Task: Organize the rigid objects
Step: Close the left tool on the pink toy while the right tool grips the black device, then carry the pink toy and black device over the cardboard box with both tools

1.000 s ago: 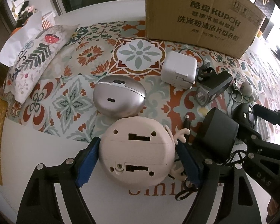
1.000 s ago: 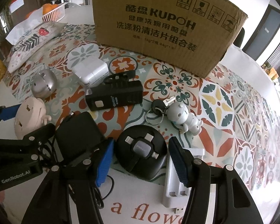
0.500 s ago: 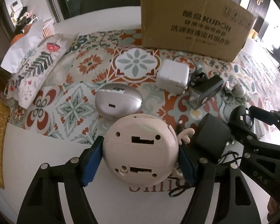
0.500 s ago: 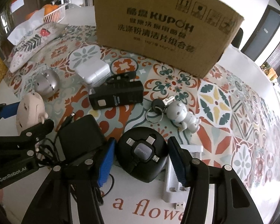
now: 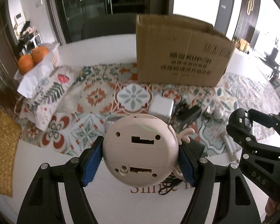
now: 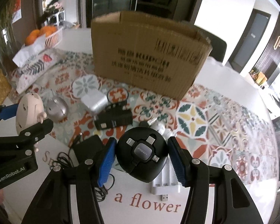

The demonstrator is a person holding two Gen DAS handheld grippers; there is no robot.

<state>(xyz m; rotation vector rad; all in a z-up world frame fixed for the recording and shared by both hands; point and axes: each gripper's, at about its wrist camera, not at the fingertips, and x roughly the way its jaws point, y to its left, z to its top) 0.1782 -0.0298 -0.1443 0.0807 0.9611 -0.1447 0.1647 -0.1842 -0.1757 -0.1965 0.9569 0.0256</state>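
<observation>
A round pink pig-shaped toy (image 5: 140,155), underside toward the camera, hangs above the table with my left gripper (image 5: 140,161) shut on it, blue pads pressing both its sides. A black round cable hub (image 6: 141,155) marked PISEN is also off the table, with my right gripper (image 6: 141,158) shut on it. An open cardboard box (image 5: 181,56) stands at the back of the patterned cloth (image 6: 192,119). In the right wrist view the left gripper (image 6: 26,116) and its pink toy (image 6: 28,102) sit at the left edge.
On the cloth lie a silver egg-shaped gadget (image 6: 57,110), a white charger (image 6: 95,102), a black flashlight (image 6: 113,120) and a small white figurine (image 6: 160,127). A black adapter (image 6: 87,145) with cable and a white battery holder (image 6: 166,181) lie below the right gripper. A basket of oranges (image 6: 44,33) stands far left.
Both grippers have closed on their objects and risen, lifting the pink toy and the black hub off the table. Both views have tilted up toward the box and the room.
</observation>
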